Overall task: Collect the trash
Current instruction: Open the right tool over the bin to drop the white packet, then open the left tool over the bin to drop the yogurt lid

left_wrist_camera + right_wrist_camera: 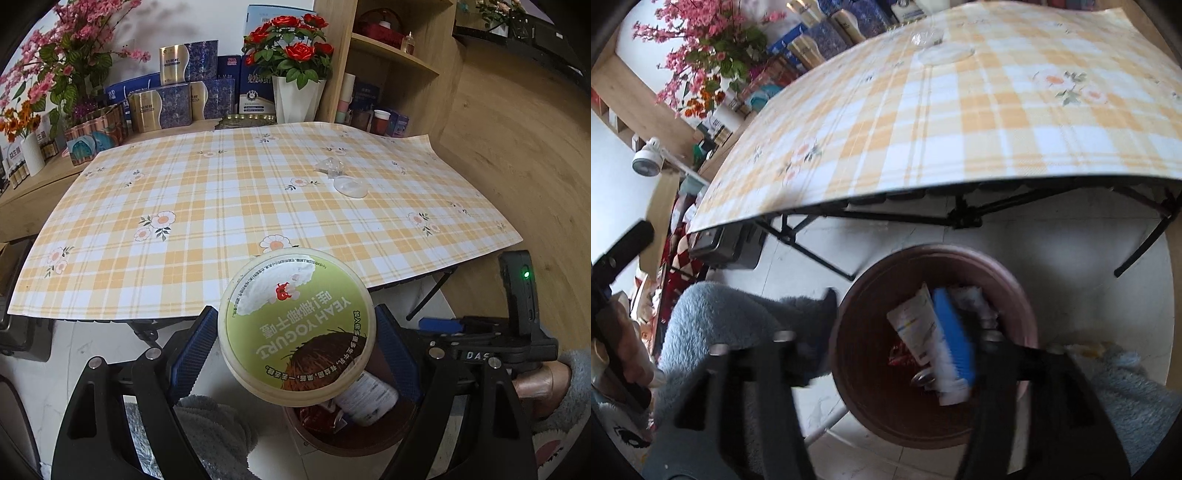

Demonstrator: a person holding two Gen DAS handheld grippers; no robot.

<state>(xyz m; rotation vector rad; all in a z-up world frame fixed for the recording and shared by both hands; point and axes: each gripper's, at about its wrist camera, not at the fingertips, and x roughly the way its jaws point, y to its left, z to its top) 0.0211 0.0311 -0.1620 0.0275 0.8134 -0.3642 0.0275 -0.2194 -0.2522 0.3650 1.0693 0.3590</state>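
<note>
- One folding table (pixel 110 273) under a yellow plaid cloth, its dark frame showing below the near edge.
- One brown round bin (pixel 864 354) on the pale floor in front of the table; the rim is partly covered by the grippers in both views.
- One yogurt tub (pixel 297 326) with a green lid, clamped between the blue pads of the left gripper (pixel 297 347) directly above the bin.
- Right gripper (pixel 886 354): jaws apart with nothing between them, poised over the bin mouth; the view is motion-blurred.
- In the bin: one white tube (pixel 916 325), one red wrapper (pixel 899 356), and further items too blurred to count.
- On the cloth: two clear plastic pieces (pixel 343 181), side by side, towards the far right of the table.
</note>
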